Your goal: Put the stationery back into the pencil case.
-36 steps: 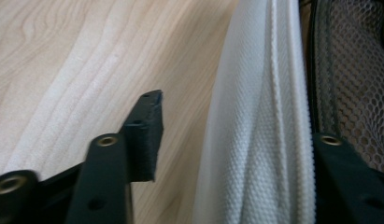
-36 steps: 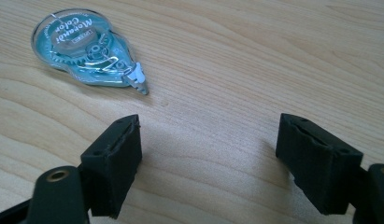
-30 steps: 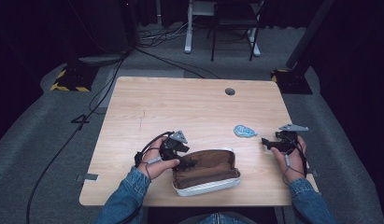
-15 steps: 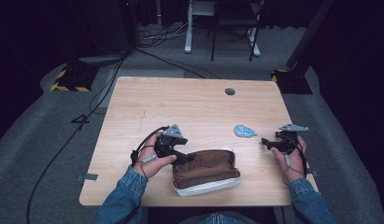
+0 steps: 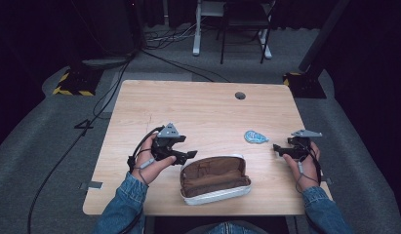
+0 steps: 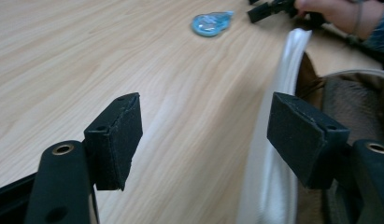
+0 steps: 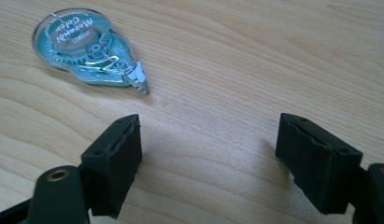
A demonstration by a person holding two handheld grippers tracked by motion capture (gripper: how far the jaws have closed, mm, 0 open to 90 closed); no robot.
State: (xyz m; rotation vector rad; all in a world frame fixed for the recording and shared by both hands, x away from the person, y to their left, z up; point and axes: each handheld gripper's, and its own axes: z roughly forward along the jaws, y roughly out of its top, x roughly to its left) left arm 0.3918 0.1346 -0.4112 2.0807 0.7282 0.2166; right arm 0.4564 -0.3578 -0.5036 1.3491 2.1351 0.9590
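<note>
Your left gripper (image 5: pixel 188 157) is lifting off the open pouch (image 5: pixel 215 178) w/ jaws spread, nothing btwn them. Right gripper (image 5: pixel 278 149), also spread and empty, is idling near the correction tape (image 5: pixel 256 136), which is lying beside the pouch. Next, probably: you're reaching for the tape.

Surroundings: a pale wooden counter (image 5: pixel 198 112) on a grey carpeted floor (image 5: pixel 51 161), with a dark backdrop behind.

A small round dark hole (image 5: pixel 240 95) is seen in the counter top toward 1 o'clock, near the far edge. At 12 o'clock beyond the counter, a white frame leg (image 5: pixel 195 29) and a dark chair (image 5: pixel 242 19) are placed side by side. Black cables (image 5: pixel 159 41) are strewn over the floor at 11 o'clock. A yellow-and-black striped base plate (image 5: pixel 71 83) is set at 10 o'clock, and a second one (image 5: pixel 305 80) at 2 o'clock. A figure 4 (image 5: pixel 84 126) is marked on the floor at 9 o'clock.
</note>
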